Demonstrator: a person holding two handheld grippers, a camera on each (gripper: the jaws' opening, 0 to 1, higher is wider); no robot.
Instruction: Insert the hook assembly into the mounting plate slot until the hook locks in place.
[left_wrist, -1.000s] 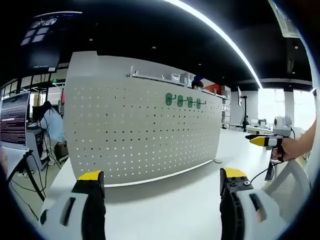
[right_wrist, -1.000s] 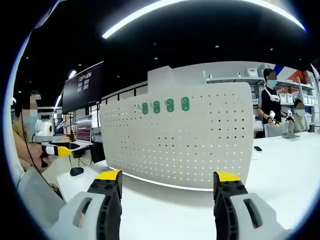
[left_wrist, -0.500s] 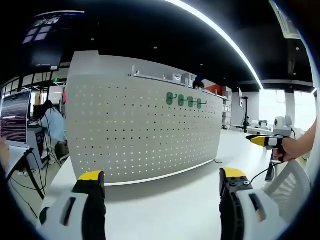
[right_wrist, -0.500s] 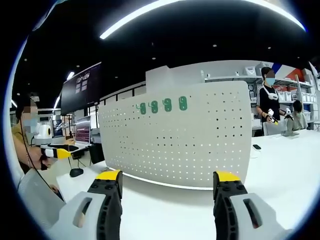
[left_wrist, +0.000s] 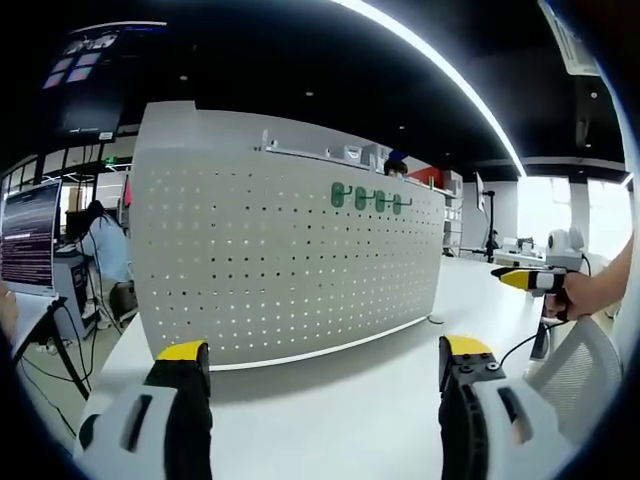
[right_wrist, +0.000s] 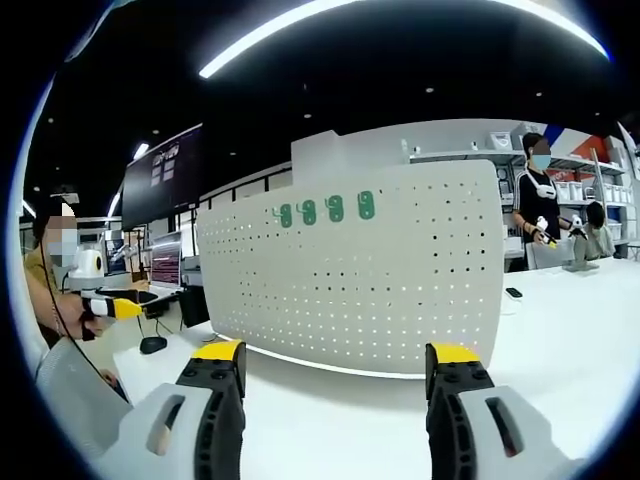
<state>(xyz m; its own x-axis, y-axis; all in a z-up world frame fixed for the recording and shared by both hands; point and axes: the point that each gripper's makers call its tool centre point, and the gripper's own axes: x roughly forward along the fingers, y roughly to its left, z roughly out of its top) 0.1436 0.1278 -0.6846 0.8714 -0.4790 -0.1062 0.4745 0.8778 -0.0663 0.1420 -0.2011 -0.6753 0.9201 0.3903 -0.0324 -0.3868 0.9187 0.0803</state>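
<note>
A white perforated mounting plate (left_wrist: 280, 260) (right_wrist: 360, 280) stands upright on the white table. Several green hooks (left_wrist: 368, 199) (right_wrist: 325, 211) hang in a row near its top edge. My left gripper (left_wrist: 320, 370) is open, jaws wide apart, well short of the plate with nothing between them. My right gripper (right_wrist: 330, 365) is open too, empty, facing the plate from the other side. The right gripper (left_wrist: 525, 281) also shows at the right edge of the left gripper view, held in a hand. The left gripper (right_wrist: 110, 305) shows at the left of the right gripper view.
The white table (left_wrist: 340, 400) (right_wrist: 560, 330) stretches in front of and around the plate. A person (right_wrist: 538, 215) stands behind at right, another person (left_wrist: 103, 255) sits at left by a monitor (left_wrist: 28, 240). A small dark object (right_wrist: 153, 343) lies on the table.
</note>
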